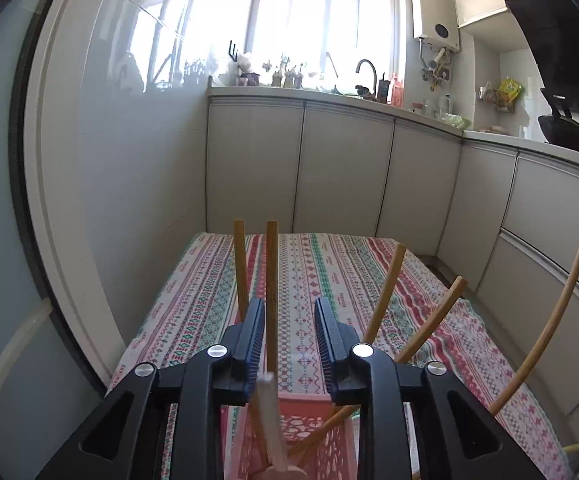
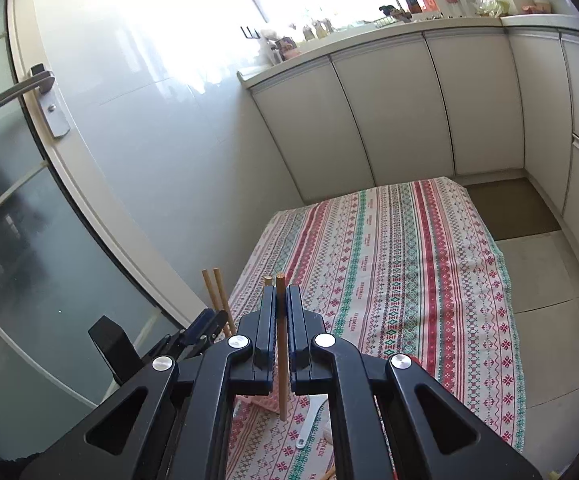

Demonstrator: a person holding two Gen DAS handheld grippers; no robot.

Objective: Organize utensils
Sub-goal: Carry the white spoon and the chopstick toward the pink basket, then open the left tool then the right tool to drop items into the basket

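Note:
My left gripper (image 1: 289,320) is open above a pink perforated holder (image 1: 301,432) that stands on the patterned tablecloth (image 1: 329,272). Several wooden chopsticks (image 1: 271,280) stand in the holder, one rising between the fingers, with a pale wooden utensil (image 1: 271,420). My right gripper (image 2: 281,304) is shut on a wooden chopstick (image 2: 282,360), held upright above the table. That chopstick also shows at the right edge of the left wrist view (image 1: 545,336). The left gripper (image 2: 205,328) and the holder's chopsticks (image 2: 217,292) show left in the right wrist view.
A white plastic spoon (image 2: 309,424) lies on the tablecloth (image 2: 409,260) below the right gripper. White cabinets (image 1: 329,168) and a counter with a sink tap (image 1: 367,72) run behind. A glass door with a handle (image 2: 25,88) is at the left.

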